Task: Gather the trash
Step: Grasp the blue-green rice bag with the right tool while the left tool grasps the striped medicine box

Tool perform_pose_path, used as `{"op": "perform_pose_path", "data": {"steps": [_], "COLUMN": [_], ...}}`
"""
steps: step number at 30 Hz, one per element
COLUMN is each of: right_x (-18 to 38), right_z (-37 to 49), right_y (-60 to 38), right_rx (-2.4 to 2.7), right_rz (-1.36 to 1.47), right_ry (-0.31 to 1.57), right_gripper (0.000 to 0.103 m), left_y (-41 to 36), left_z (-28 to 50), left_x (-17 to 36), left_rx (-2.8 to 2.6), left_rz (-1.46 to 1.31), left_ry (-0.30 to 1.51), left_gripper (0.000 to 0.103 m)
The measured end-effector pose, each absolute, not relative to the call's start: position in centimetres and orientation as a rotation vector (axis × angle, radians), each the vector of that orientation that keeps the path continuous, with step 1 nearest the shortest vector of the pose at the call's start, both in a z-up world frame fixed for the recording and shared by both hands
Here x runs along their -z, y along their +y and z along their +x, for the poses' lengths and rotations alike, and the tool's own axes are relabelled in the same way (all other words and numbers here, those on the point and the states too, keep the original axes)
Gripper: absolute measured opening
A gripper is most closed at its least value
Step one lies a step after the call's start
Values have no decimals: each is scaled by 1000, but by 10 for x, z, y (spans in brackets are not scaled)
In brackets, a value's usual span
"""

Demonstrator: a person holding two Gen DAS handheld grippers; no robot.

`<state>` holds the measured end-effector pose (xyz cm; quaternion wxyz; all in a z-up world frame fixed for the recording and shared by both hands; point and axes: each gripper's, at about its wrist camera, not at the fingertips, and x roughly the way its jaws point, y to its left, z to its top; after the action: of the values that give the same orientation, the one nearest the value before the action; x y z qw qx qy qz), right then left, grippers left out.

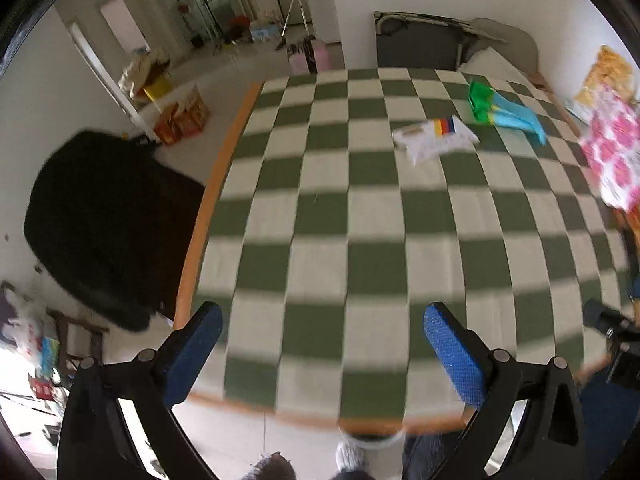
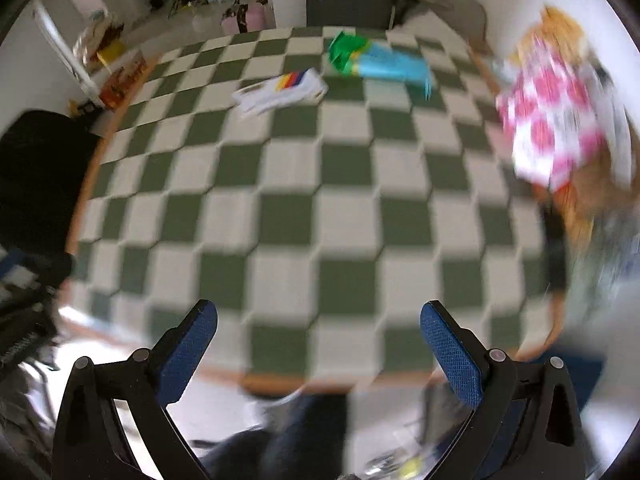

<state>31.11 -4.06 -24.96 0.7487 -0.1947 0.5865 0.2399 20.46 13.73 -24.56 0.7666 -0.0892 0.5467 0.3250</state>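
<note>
A white wrapper with rainbow stripes (image 1: 434, 138) lies on the far part of the green-and-white checked table (image 1: 340, 220); it also shows in the right wrist view (image 2: 280, 90). A green and light-blue wrapper (image 1: 506, 110) lies just beyond it to the right, also in the right wrist view (image 2: 380, 62). My left gripper (image 1: 322, 320) is open and empty above the near table edge. My right gripper (image 2: 318, 318) is open and empty above the near edge too. The right wrist view is blurred.
A pink-and-white flowered bag (image 1: 612, 152) stands at the table's right edge, also in the right wrist view (image 2: 556, 120). A black chair (image 1: 104, 220) stands left of the table. A grey folded chair (image 1: 416, 42) is behind the far edge. Boxes (image 1: 180, 118) sit on the floor.
</note>
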Motion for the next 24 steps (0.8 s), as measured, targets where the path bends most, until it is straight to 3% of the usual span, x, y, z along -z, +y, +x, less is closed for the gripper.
{"op": "perform_pose_path", "data": {"steps": [10,18,24], "right_x": [341,402,451], "right_z": [548,626,663], "right_y": [39,120,156], "right_rx": [-588,-803,-975], "right_rz": [-716,-1115,-1259], "right_ry": [1262,1214,1349], "right_gripper": [102,103,103], "left_y": [192,230,242], "left_z": [393,473,498], "left_x": [319,361,374], "left_rx": [-754,-740,-660], "left_rz": [-98,-73,-105], "left_ry": [1358,1438,1465], "left_gripper": [103,103,103]}}
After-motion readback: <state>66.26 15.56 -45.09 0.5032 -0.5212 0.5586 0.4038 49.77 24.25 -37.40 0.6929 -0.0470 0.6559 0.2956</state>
